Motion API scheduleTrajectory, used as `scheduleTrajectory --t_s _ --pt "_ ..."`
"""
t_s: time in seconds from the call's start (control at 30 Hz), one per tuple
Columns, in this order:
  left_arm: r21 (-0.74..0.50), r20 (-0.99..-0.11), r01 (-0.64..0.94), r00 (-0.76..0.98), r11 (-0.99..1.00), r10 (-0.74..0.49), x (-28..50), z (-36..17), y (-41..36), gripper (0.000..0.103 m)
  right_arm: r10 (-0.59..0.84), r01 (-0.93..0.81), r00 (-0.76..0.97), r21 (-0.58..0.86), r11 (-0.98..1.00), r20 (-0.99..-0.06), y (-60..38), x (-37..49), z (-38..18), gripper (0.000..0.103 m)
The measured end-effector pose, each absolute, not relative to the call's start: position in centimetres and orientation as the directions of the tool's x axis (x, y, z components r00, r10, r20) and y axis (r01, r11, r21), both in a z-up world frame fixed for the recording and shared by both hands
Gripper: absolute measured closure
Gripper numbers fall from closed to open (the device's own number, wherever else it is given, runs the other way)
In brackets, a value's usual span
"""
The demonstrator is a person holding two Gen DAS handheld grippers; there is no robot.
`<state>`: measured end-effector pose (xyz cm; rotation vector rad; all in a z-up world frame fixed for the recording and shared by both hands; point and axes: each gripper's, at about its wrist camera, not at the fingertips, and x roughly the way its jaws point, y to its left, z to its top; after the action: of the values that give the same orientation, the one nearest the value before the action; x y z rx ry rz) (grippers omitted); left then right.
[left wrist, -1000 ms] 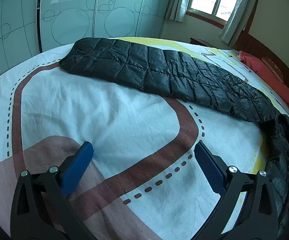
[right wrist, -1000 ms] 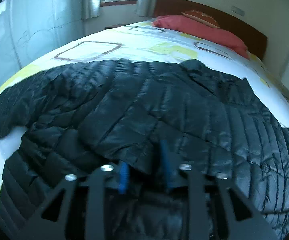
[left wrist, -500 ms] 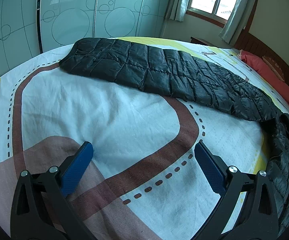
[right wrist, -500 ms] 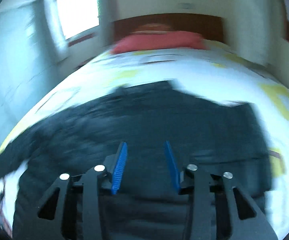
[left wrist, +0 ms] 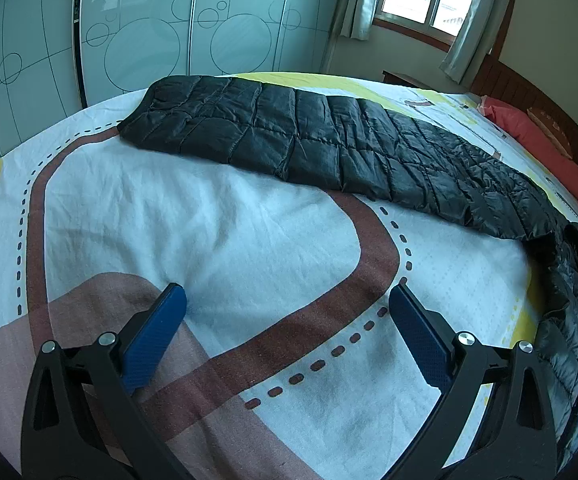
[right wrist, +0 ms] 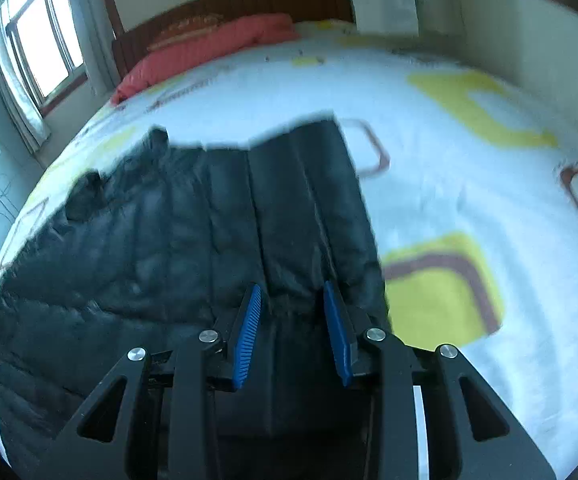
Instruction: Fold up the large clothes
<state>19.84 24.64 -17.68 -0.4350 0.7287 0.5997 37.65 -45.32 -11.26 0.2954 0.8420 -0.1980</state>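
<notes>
**Right gripper over jacket body; left idle above sheet**

Right gripper (right wrist: pixel 293 308): jaws narrow and not touching, a gap showing between the blue pads (right wrist: pixel 249 320). The jacket (right wrist: pixel 193 248) lies under and ahead of them; whether fabric is pinched I cannot tell, as the view is smeared and the dark quilting merges with the black frame. The jacket's near edge is cut off below the frame.

Left gripper (left wrist: pixel 285 320): jaws wide apart, nothing between them, over bare sheet (left wrist: pixel 229 220). Ahead of it lies one long quilted sleeve (left wrist: pixel 309 144), running right toward the jacket body, which is cropped at that edge.

Only the left view shows the wardrobe (left wrist: pixel 149 32); only the right shows the jacket's far hem against the sheet and the full pillow (right wrist: pixel 209 48).

Against a second ago: left view unchanged; right view has swung, now rolled, the jaws nearer together.
</notes>
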Motion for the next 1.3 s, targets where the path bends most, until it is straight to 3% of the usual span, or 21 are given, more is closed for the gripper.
scheduleTrajectory --t_s 0.13,0.33,0.57,0.9,1.0,1.2,1.3 --pt "-0.151 -0.726 -0.645 0.587 0.749 0.358 20.0 -17.7 24.4 0.002 -0.077 0.279 0.690 0.166 0.946 -0.720 -45.6 40.8 -10.5 0.069" --pt "-0.143 -0.729 -0.646 0.581 0.750 0.362 20.1 -17.7 24.4 0.002 -0.029 0.301 0.596 0.189 0.935 -0.803 -47.0 45.0 -15.8 0.069" --pt "-0.146 -0.728 -0.646 0.583 0.750 0.361 20.1 -17.7 24.4 0.002 -0.062 0.262 0.647 0.145 0.954 -0.760 -42.5 38.9 -12.3 0.067" --pt "-0.167 -0.728 -0.643 0.592 0.748 0.346 19.9 -17.6 24.6 0.002 -0.158 0.235 0.621 -0.010 0.972 -0.768 -38.9 36.9 -15.2 0.060" --pt "-0.212 -0.725 -0.635 0.612 0.742 0.316 19.5 -17.2 25.0 0.002 -0.166 0.236 0.628 -0.017 0.971 -0.760 -38.7 36.6 -15.4 0.060" --pt "-0.523 -0.620 -0.571 0.764 0.633 0.178 16.8 -16.7 29.5 0.002 -0.155 0.235 0.646 0.002 0.972 -0.747 -38.6 35.9 -15.5 0.059" --pt "-0.559 -0.605 -0.582 0.773 0.590 0.189 17.5 -16.6 32.3 0.002 -0.151 0.231 0.649 0.005 0.973 -0.745 -38.6 35.8 -15.5 0.058"
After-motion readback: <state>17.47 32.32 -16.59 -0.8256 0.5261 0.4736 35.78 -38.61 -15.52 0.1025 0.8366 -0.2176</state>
